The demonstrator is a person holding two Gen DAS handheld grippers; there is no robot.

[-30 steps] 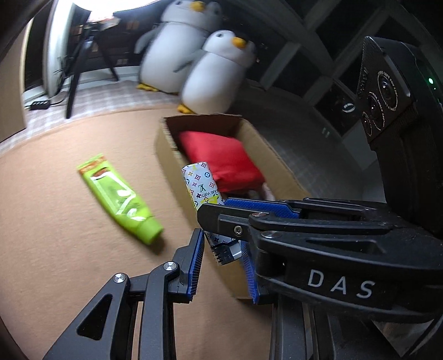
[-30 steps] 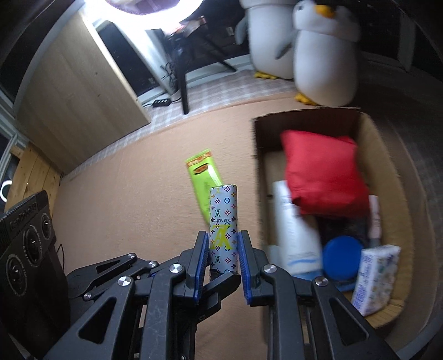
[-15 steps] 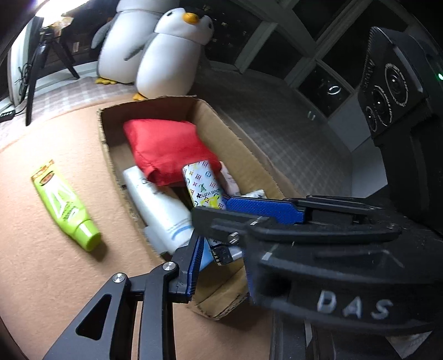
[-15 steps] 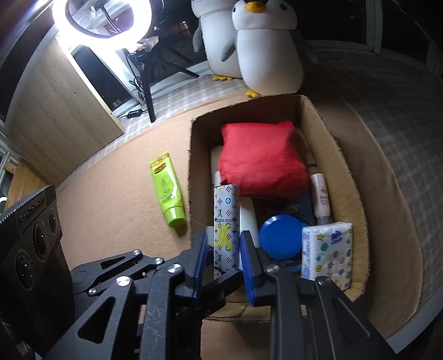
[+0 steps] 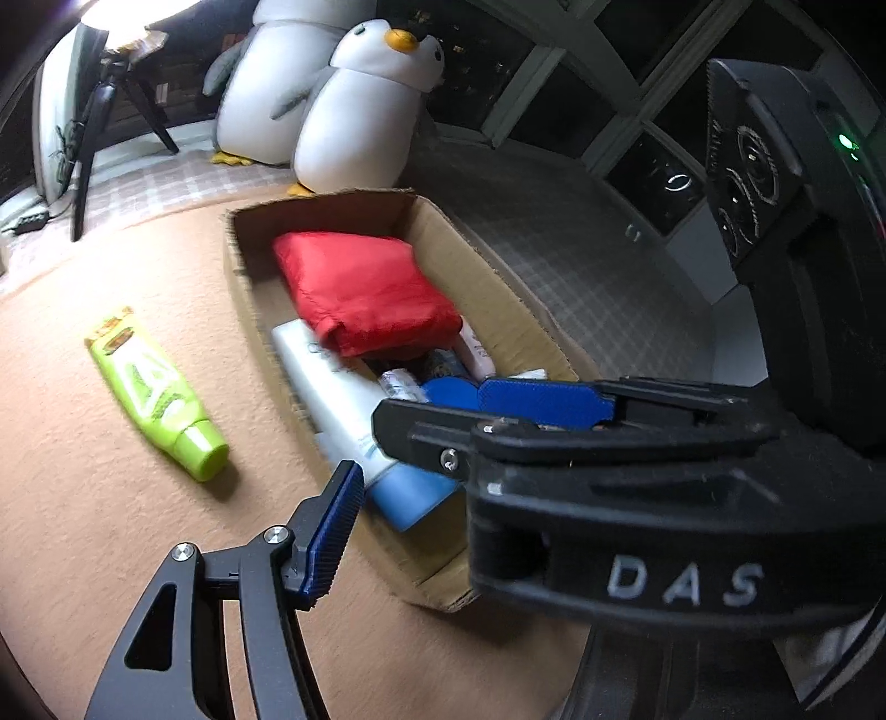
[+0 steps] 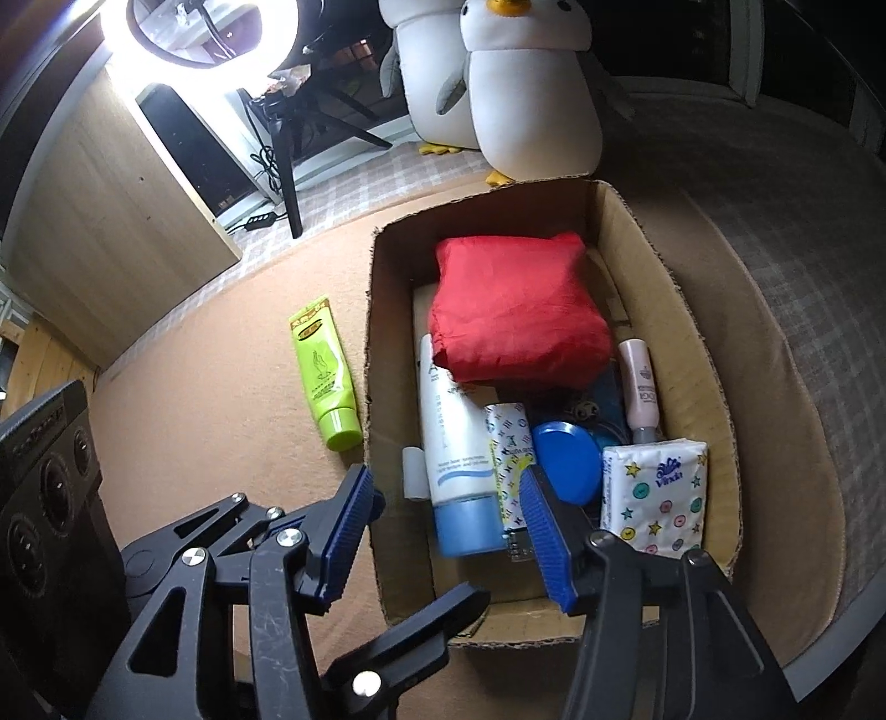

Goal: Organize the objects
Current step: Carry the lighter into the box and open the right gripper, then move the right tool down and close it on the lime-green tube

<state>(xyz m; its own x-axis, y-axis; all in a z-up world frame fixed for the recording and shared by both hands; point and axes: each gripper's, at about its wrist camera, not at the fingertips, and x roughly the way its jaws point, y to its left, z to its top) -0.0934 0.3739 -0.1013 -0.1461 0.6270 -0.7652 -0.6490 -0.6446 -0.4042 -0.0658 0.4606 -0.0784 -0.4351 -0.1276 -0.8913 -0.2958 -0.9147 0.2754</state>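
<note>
A cardboard box (image 6: pixel 686 310) stands on the tan carpet. It holds a red pouch (image 6: pixel 515 310), a white and blue tube (image 6: pixel 454 443), a patterned tube (image 6: pixel 506 459), a blue lid (image 6: pixel 567 454), a tissue pack (image 6: pixel 656 495) and a pink bottle (image 6: pixel 639 390). My right gripper (image 6: pixel 448 531) is open and empty above the box's near end, with the patterned tube lying below it. A green tube (image 6: pixel 324 371) lies on the carpet left of the box, also in the left wrist view (image 5: pixel 158 393). My left gripper (image 5: pixel 443 459) is open and empty near the box (image 5: pixel 498 288).
Two plush penguins (image 6: pixel 526 83) stand behind the box. A ring light on a tripod (image 6: pixel 183 33) and a wooden cabinet (image 6: pixel 111 221) are at the back left. A checked grey mat (image 6: pixel 803 249) lies right of the box.
My right gripper has opened and let go of the patterned tube, which now lies in the box between the white tube and the blue lid. Both grippers have moved a little.
</note>
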